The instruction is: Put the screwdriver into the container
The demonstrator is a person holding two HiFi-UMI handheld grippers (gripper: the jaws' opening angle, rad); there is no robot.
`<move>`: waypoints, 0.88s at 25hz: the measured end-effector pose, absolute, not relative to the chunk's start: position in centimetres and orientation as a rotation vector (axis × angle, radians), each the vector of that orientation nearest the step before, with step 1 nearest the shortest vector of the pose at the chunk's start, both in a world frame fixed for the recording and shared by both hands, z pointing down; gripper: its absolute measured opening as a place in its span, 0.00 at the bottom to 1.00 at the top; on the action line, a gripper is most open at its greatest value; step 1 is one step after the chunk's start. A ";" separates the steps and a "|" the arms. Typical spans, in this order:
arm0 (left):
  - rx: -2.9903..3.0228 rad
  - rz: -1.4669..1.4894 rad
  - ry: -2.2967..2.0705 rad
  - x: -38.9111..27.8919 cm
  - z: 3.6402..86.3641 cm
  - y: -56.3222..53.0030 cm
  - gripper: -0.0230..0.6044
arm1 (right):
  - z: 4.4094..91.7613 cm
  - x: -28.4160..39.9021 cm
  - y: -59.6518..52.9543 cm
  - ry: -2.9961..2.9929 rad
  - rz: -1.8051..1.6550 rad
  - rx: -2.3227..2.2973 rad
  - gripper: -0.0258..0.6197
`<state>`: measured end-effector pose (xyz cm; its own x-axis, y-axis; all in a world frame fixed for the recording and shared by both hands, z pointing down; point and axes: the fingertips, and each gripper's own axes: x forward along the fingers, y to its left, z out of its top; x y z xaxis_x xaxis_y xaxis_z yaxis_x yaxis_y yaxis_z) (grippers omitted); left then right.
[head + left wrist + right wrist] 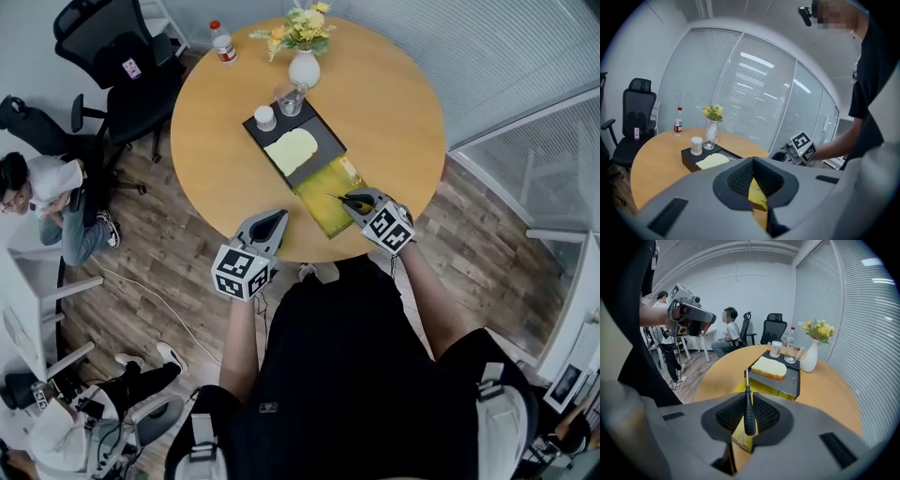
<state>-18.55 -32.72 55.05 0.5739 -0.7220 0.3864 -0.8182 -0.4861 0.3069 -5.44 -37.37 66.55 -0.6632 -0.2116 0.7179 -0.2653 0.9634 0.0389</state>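
Note:
A black-handled screwdriver point(349, 200) point(749, 413) is clamped in my right gripper point(356, 201) point(749, 397), its metal shaft pointing ahead past the jaws. It hangs over the near end of the open yellow container point(317, 194) point(763, 388), which lies on the round wooden table point(394, 103) close to the front edge. My left gripper point(277, 217) point(753, 161) hovers at the table's front edge, left of the container, jaws shut with nothing between them. Part of the yellow container point(757, 192) shows below those jaws.
Behind the container a black tray point(325, 141) carries a slice of bread point(292, 149), a white cup point(265, 116) and a glass point(291, 97). A flower vase point(304, 67) and a bottle point(223, 42) stand farther back. Office chairs point(122, 66) and a seated person point(52, 192) are at the left.

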 end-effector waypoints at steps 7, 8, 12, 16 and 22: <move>2.324 0.293 -1.255 -19.0 55.2 -33.3 0.04 | 69.7 -6.4 -37.5 -2.267 0.107 0.241 0.11; 2.316 0.293 -1.261 -19.1 55.3 -33.1 0.04 | 70.0 -6.5 -37.5 -2.259 0.107 0.231 0.11; 2.291 0.296 -1.278 -19.4 55.9 -32.6 0.04 | 71.6 -6.6 -37.9 -2.228 0.122 0.211 0.11; 2.278 0.293 -1.286 -19.4 56.0 -32.6 0.04 | 73.6 -6.6 -38.4 -2.183 0.185 0.203 0.11; 2.266 0.303 -1.293 -19.5 56.1 -32.4 0.04 | 75.4 -7.5 -39.1 -2.128 0.189 0.176 0.11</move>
